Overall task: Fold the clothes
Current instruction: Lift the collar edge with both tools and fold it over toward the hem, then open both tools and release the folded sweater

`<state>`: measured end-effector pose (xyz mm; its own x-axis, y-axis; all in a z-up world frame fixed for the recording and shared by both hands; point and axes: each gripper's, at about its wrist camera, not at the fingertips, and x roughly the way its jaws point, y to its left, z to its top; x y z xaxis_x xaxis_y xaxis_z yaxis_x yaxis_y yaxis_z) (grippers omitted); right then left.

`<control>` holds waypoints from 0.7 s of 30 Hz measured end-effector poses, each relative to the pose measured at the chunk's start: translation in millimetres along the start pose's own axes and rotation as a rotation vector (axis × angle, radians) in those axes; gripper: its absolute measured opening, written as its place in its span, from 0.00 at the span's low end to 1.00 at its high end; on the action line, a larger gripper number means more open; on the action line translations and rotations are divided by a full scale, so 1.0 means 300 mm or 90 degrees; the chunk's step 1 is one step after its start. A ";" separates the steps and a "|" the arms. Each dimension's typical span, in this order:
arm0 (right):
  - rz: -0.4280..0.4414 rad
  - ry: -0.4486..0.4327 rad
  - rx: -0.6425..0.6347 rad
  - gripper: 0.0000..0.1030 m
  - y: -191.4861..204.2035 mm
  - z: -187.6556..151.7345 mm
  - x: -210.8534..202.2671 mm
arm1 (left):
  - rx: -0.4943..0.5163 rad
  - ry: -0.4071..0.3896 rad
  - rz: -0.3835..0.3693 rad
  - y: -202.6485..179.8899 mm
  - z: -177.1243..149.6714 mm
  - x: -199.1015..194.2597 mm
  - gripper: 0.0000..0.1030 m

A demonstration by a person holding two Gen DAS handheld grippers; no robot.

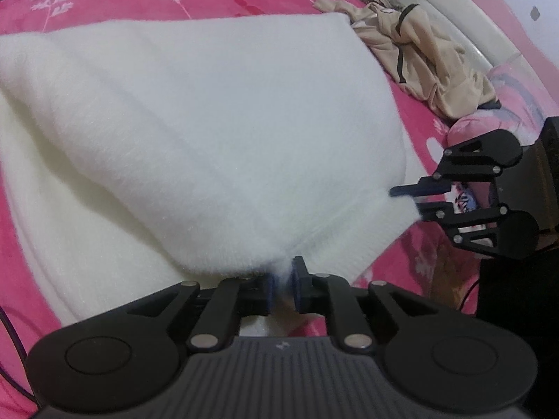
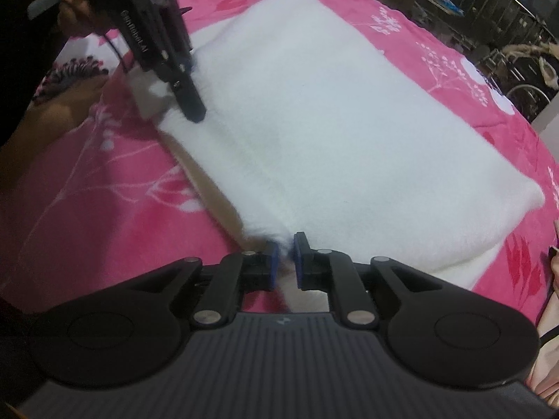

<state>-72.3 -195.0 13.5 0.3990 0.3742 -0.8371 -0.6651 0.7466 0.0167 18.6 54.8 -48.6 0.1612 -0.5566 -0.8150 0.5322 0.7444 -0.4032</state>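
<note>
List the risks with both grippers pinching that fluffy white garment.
1. The left gripper and right gripper each hold only a thin edge of the fluffy white garment; it may slip out.
2. Uneven pulling could skew the fold.
3. The crumpled beige garment lies close by and could get snagged.

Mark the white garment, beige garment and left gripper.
white garment (image 1: 216,132), left wrist view, middle of top layer
beige garment (image 1: 419,56), left wrist view, crumpled middle
left gripper (image 1: 283,281), left wrist view, between fingertips
</note>
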 end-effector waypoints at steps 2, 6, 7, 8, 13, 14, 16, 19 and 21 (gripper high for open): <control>0.001 -0.003 0.013 0.25 -0.010 0.000 -0.012 | 0.006 -0.001 0.007 -0.005 -0.003 0.001 0.15; 0.004 -0.010 0.039 0.31 -0.031 0.000 -0.036 | 0.018 -0.004 0.013 -0.013 -0.009 0.001 0.17; 0.005 -0.012 0.045 0.31 -0.036 0.000 -0.043 | 0.019 -0.003 0.012 -0.015 -0.009 0.003 0.18; 0.006 -0.014 0.052 0.31 -0.041 0.000 -0.049 | 0.021 -0.001 0.011 -0.017 -0.009 0.005 0.21; 0.028 -0.033 0.092 0.31 -0.052 0.062 -0.039 | 0.055 0.003 0.011 -0.048 -0.014 0.012 0.36; 0.030 -0.014 0.083 0.30 -0.042 0.063 -0.004 | 0.067 0.003 0.015 -0.059 -0.017 0.013 0.39; 0.033 0.024 0.064 0.30 -0.023 0.064 0.065 | 0.085 0.002 0.020 -0.071 -0.025 0.008 0.41; 0.044 0.066 0.051 0.30 -0.015 0.063 0.127 | 0.092 0.012 0.023 -0.070 -0.036 -0.020 0.43; 0.060 0.078 0.056 0.30 -0.026 0.067 0.132 | 0.095 0.020 0.021 -0.059 -0.038 -0.058 0.43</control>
<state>-38.6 -174.8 -8.8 0.2539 0.3781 -0.8903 -0.6353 0.7592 0.1412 -3.1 55.6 -31.9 0.1555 -0.5199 -0.8399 0.6449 0.6975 -0.3123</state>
